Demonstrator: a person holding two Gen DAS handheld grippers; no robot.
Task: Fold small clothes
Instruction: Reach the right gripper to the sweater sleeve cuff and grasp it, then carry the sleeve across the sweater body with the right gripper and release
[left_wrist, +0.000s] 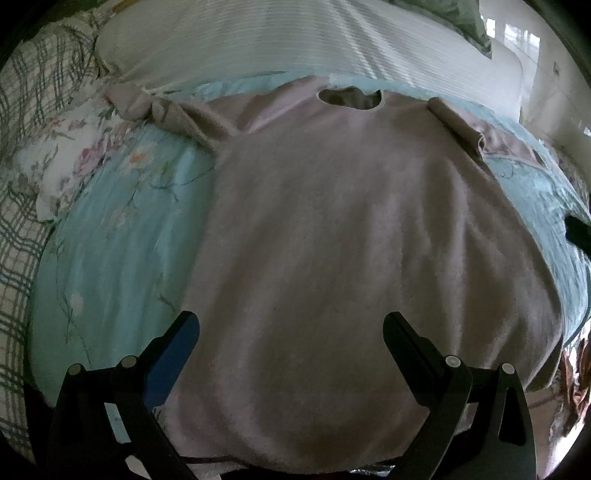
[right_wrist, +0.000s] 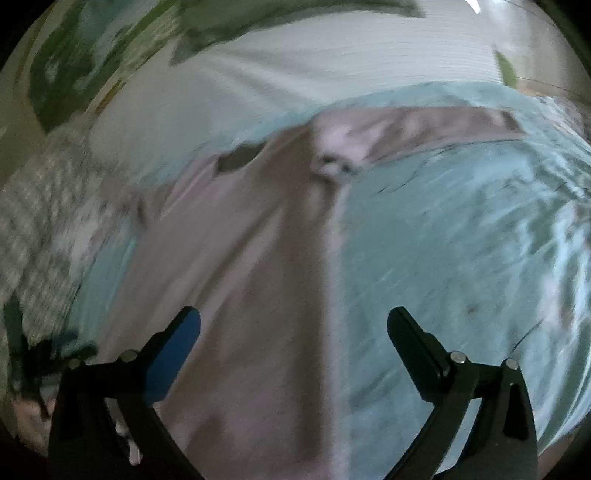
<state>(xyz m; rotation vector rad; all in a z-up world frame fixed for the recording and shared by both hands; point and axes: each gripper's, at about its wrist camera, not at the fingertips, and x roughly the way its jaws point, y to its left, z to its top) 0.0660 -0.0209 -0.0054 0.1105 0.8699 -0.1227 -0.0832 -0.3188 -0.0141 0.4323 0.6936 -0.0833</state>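
On the far left of my left camera I see a plaid blanket (left_wrist: 18, 236), and next to it a white cloth with pink flowers (left_wrist: 74, 155). Then comes the light blue bedsheet (left_wrist: 122, 236) with little flowers on it. The pink shirt (left_wrist: 332, 229) lies flat on that sheet, front up. Its neck hole (left_wrist: 349, 98) is at the far end, near a white striped pillow (left_wrist: 280, 44). The sleeve on the left (left_wrist: 166, 110) is bunched up. The sleeve on the right (left_wrist: 458, 125) is folded over.

My left gripper (left_wrist: 291, 328) is wide open above the near part of the shirt. It holds nothing. One finger (left_wrist: 173, 358) has a blue pad and sits over the shirt's left edge. A dark bit (left_wrist: 580, 232) pokes in at the far right edge; I cannot tell what it is.

My right camera is blurry. The shirt (right_wrist: 258, 258) is on the left side there, and the blue sheet (right_wrist: 461, 240) is on the right. One long sleeve (right_wrist: 424, 122) stretches out to the right at the far end. My right gripper (right_wrist: 295, 328) is wide open too, with nothing in it. It hangs over the shirt's right edge, so one finger is over the shirt and the other is over the sheet.
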